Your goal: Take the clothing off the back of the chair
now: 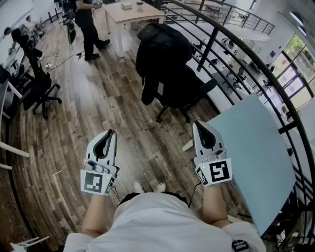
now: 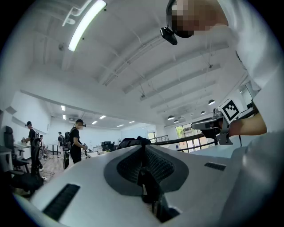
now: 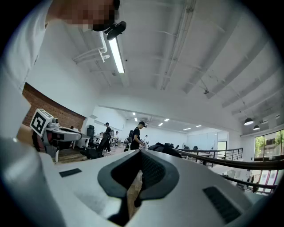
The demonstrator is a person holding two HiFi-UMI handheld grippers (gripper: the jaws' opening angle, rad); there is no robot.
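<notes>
A black jacket [image 1: 161,51] hangs over the back of a black office chair [image 1: 186,92] on the wooden floor, well ahead of both grippers. My left gripper [image 1: 112,132] is held level at the lower left, jaws together with nothing between them. My right gripper [image 1: 195,124] is level at the lower right, also shut and empty. In the left gripper view the jacket [image 2: 133,142] shows just above the closed tips of the left gripper [image 2: 144,148]. In the right gripper view the jacket [image 3: 163,147] lies beyond the joined tips of the right gripper [image 3: 141,153].
A light blue table [image 1: 256,147] stands close on the right, beside a black railing [image 1: 231,59]. A wooden table [image 1: 133,12] and a standing person [image 1: 88,24] are behind the chair. More office chairs [image 1: 34,78] stand at the left.
</notes>
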